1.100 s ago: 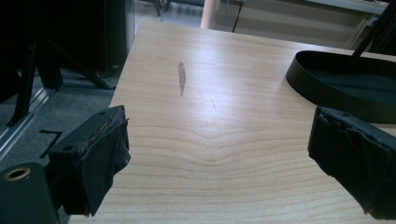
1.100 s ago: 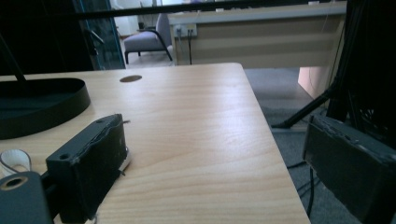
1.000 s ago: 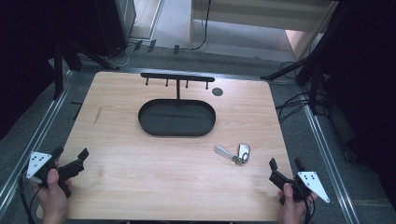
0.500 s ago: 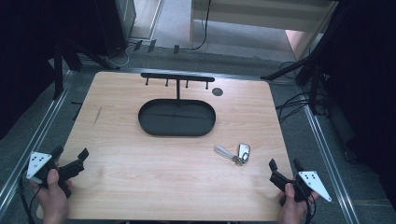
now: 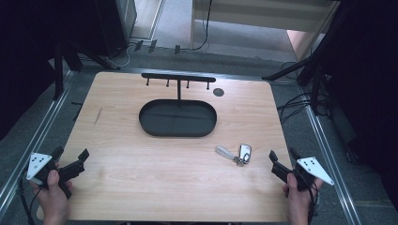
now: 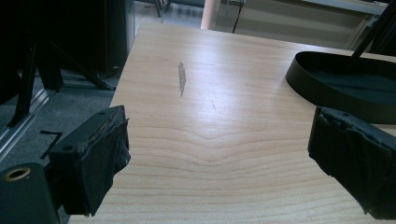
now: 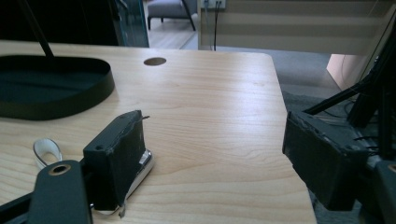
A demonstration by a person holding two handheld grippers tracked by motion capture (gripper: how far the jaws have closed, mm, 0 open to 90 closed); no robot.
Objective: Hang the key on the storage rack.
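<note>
The key fob (image 5: 245, 152), with its key ring, is left lying flat on the table (image 5: 141, 187) just ahead and left of the right gripper (image 5: 282, 161), whose empty jaws have just been closing somewhat yet are kept apart for a likely pickup, while the left gripper (image 5: 71, 160) is held released, well apart.

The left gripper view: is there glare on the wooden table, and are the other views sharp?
Left gripper view: a pale sheen crosses the light wooden table, and the near black jaws look soft. Right gripper view: the silver car key fob is blurred behind a jaw. High view: evenly lit, surroundings dark.
</note>
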